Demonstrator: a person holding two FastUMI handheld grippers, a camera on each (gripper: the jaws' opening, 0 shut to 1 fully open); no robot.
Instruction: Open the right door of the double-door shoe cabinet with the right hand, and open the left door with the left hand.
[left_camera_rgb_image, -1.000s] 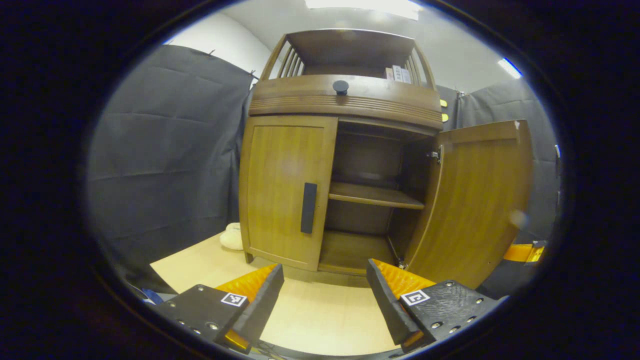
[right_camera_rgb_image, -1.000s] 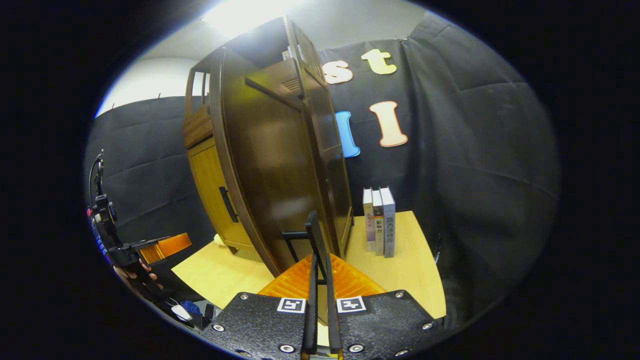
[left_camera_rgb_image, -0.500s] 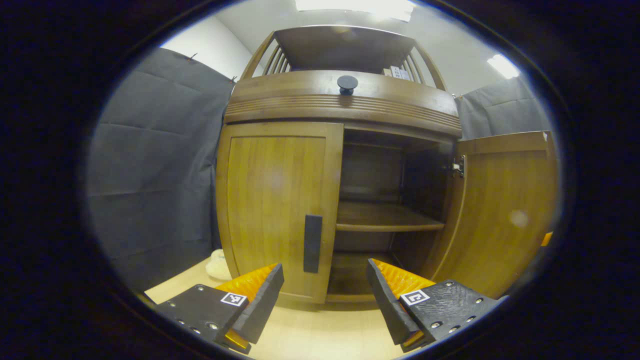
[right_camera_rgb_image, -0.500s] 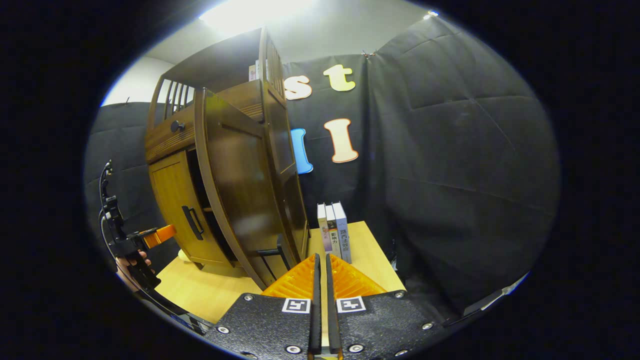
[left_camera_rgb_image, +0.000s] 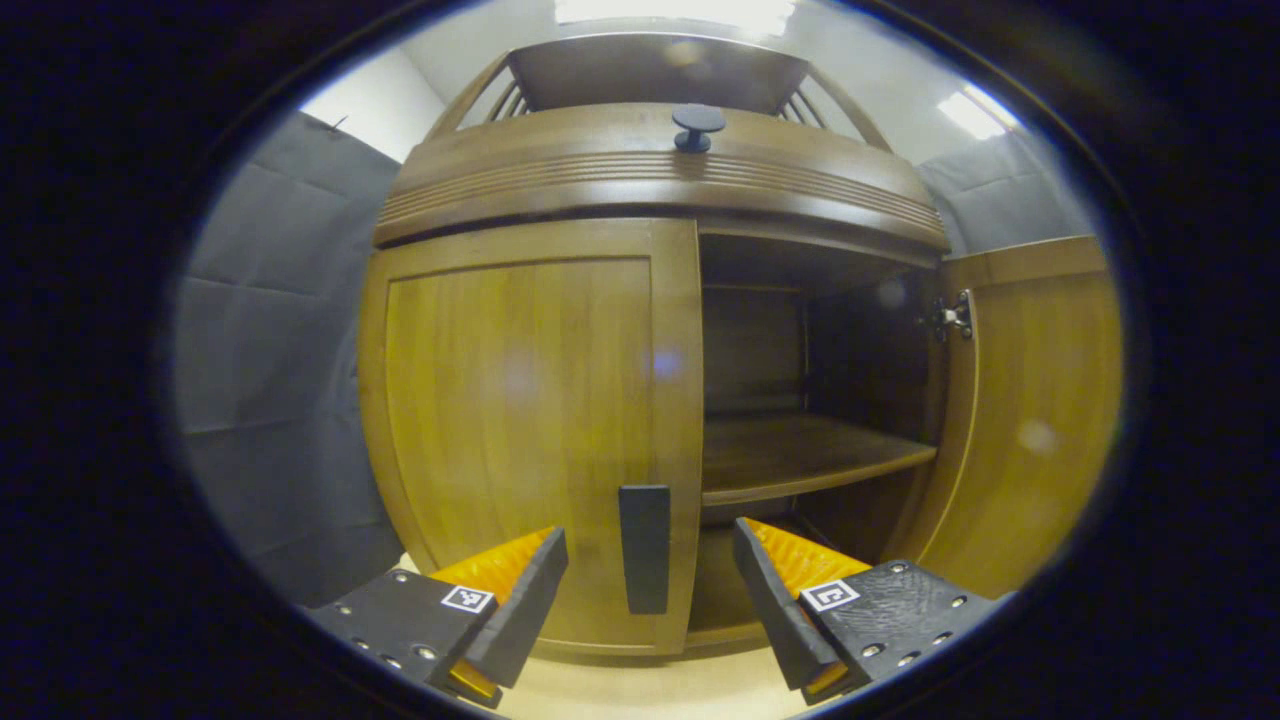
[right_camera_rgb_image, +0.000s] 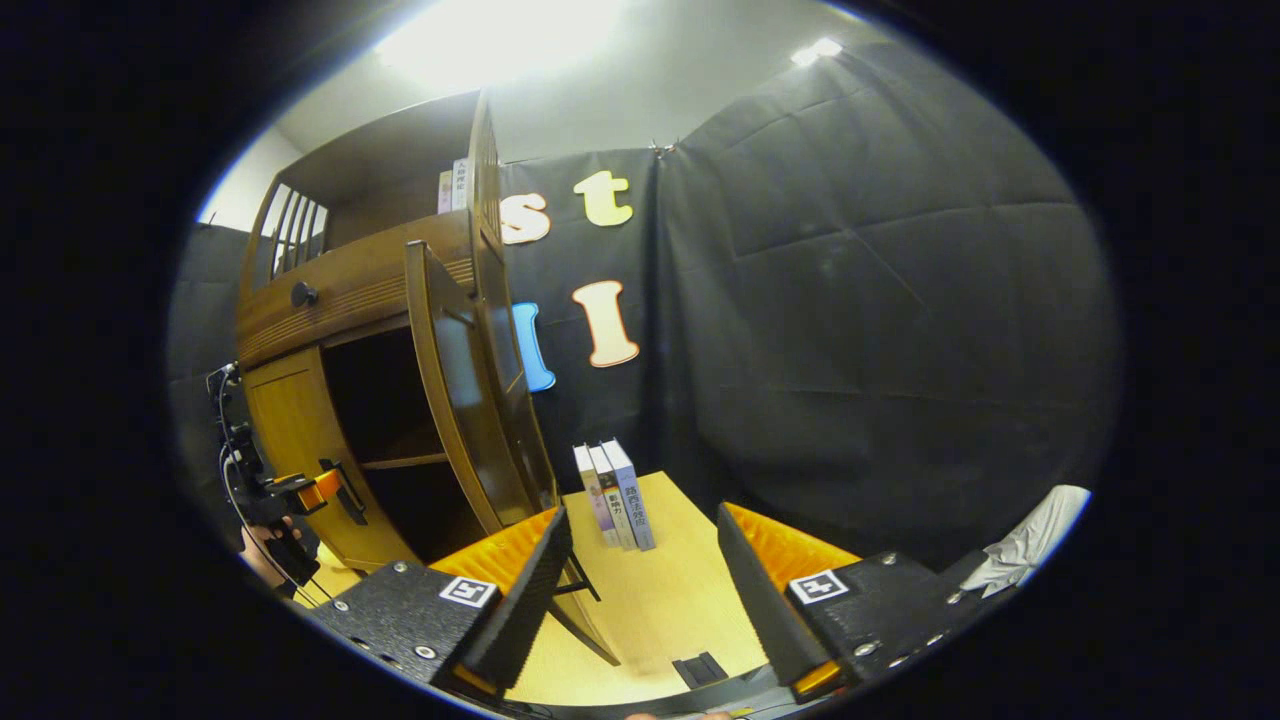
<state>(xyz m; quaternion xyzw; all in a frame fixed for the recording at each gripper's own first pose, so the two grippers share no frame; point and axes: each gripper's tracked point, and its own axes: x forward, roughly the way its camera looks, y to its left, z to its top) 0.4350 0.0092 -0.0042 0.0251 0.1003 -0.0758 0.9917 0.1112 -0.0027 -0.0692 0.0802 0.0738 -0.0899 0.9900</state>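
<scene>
In the left gripper view, the shoe cabinet (left_camera_rgb_image: 650, 190) takes up most of the frame. Its left door (left_camera_rgb_image: 530, 420) is shut, left of centre, and the dark upright handle (left_camera_rgb_image: 644, 548) on its right edge sits low in the frame. The left gripper (left_camera_rgb_image: 650, 585) points at that handle with its jaws wide, one finger on each side of it and neither touching it. The right door (left_camera_rgb_image: 1030, 420) stands swung out at the right of the frame, its hinge (left_camera_rgb_image: 952, 316) showing at upper right. Between the doors lies the dark interior with a wooden shelf (left_camera_rgb_image: 800, 460) at mid-height. A round dark knob (left_camera_rgb_image: 697, 124) sits at top centre.

In the right gripper view, the right gripper (right_camera_rgb_image: 635, 570) is at the bottom centre with its jaws wide and holding nothing. The cabinet stands in the left half, its right door (right_camera_rgb_image: 465, 390) open and seen almost edge-on. Three books (right_camera_rgb_image: 615, 495) stand upright on the counter (right_camera_rgb_image: 660, 610) just right of that door. At the far left, the left gripper (right_camera_rgb_image: 300, 490) and the hand (right_camera_rgb_image: 262, 558) holding it are near the left door's handle (right_camera_rgb_image: 345, 492). A white cloth (right_camera_rgb_image: 1030, 540) lies at lower right.
</scene>
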